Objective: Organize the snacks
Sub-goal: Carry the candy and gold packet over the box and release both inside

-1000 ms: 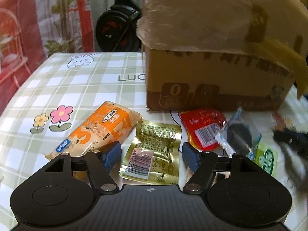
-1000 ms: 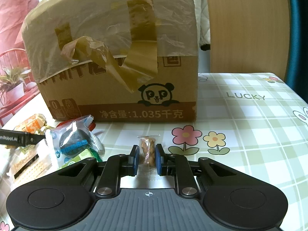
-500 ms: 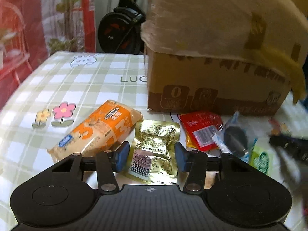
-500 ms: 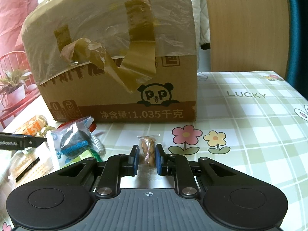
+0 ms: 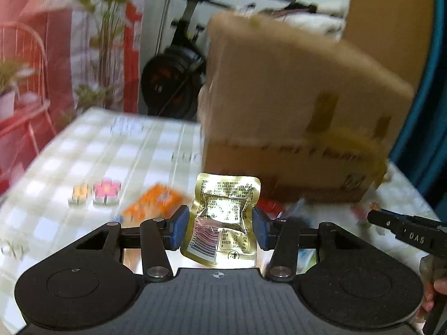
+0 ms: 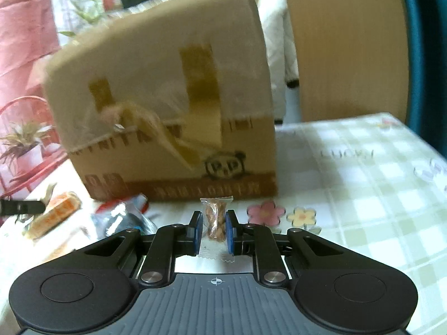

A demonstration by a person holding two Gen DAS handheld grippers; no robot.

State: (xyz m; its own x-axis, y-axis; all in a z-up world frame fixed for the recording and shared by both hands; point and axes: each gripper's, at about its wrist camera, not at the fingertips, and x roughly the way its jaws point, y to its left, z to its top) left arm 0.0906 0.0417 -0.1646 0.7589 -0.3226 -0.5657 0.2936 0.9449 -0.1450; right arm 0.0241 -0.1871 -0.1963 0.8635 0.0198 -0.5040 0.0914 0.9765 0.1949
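Item one: gold foil pouch (image 5: 223,223), clamped between the blue pads of your left gripper (image 5: 222,227) at lower centre of the left wrist view, clear of the checked tablecloth (image 5: 83,153); long axis near vertical in frame, slightly tilted, barcode end towards you, printed end pointing up at the cardboard box (image 5: 293,111). Item two: small clear packet of brown snack (image 6: 214,220), pinched by your right gripper (image 6: 213,230), jaws nearly together, at lower centre of the right wrist view; long axis upright, crimped end uppermost. Remaining on the cloth, lower left: orange packet (image 6: 56,215), blurred.
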